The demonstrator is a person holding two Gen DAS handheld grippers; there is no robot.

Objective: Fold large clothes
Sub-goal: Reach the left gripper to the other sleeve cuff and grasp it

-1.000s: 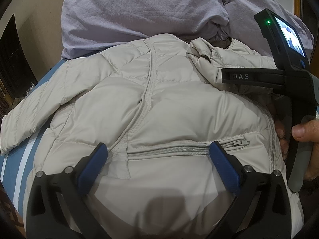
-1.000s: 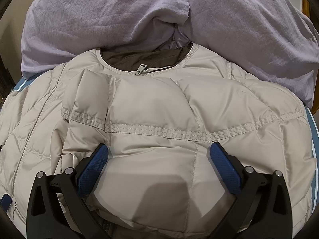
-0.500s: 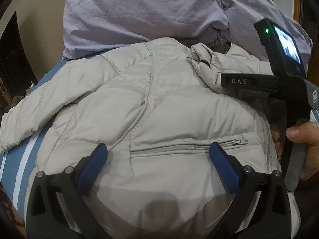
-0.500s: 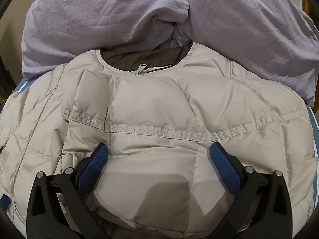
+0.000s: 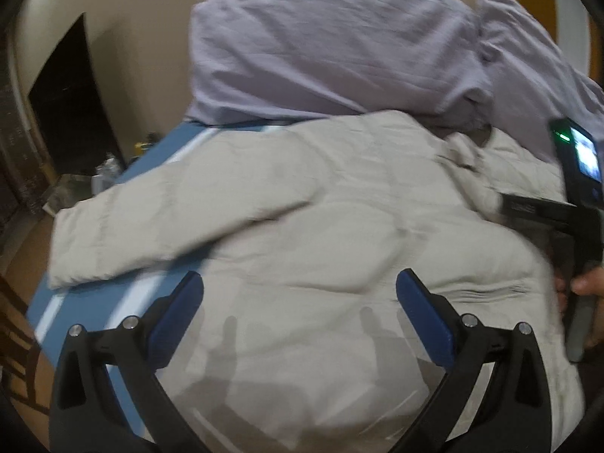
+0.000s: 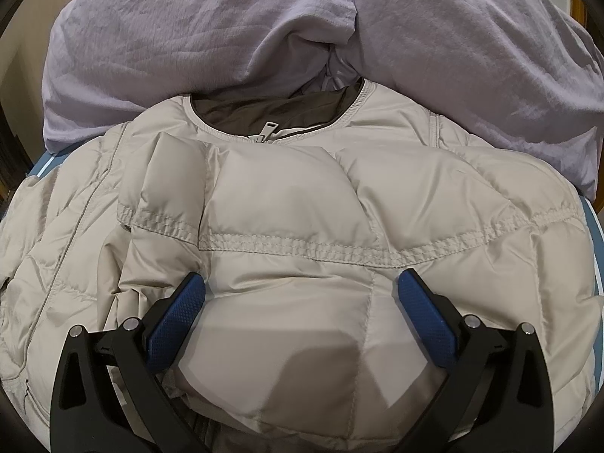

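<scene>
Smooth quilted puffer jacket with faint sheen; matt, crinkled lilac bedding.

Left gripper: two black angular arms, each tipped with a blue pad; two silver round-headed screws on each arm; arm faces cut with triangular openings. Right gripper: same build; black arms, silver screws in pairs, blue pads with a fine dotted texture. In the left wrist view the right gripper's body appears as a black bar with faint lettering, blurred; above it a small lit screen and a green indicator light; a grey handle below, with a hand partly visible.
</scene>
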